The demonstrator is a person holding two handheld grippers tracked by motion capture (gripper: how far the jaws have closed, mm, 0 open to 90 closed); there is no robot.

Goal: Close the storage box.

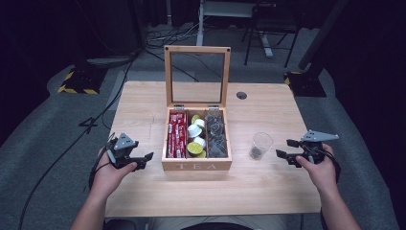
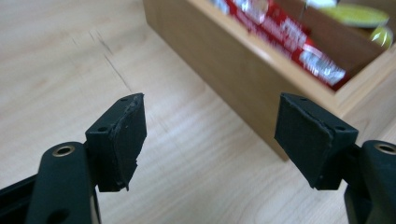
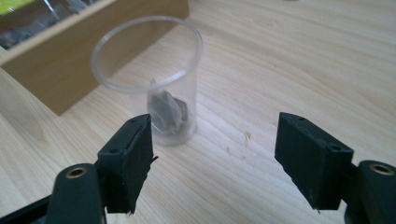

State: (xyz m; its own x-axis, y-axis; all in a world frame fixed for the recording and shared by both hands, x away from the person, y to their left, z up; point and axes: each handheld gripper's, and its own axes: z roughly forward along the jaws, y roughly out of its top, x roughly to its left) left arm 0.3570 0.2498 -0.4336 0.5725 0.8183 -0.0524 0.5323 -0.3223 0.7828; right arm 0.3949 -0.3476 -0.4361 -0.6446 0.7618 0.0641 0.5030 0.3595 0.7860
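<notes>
A wooden tea box (image 1: 197,166) stands mid-table with its glass lid (image 1: 197,49) raised. It holds red packets (image 1: 176,135), yellow and white capsules (image 1: 196,139) and dark tea bags (image 1: 217,136). My left gripper (image 1: 145,161) hovers open just left of the box's front corner (image 2: 243,70), with nothing between its jaws (image 2: 210,135). A clear plastic cup (image 1: 261,145) with a dark tea bag (image 3: 168,114) in its bottom stands right of the box. My right gripper (image 1: 283,148) is open just right of the cup (image 3: 154,88), jaws apart from it (image 3: 215,149).
The light wooden table (image 1: 143,191) has a round cable hole (image 1: 242,95) at the back right. Bare wood lies in front of the box and on both sides. Cables run across the dark floor (image 1: 72,139) to the left.
</notes>
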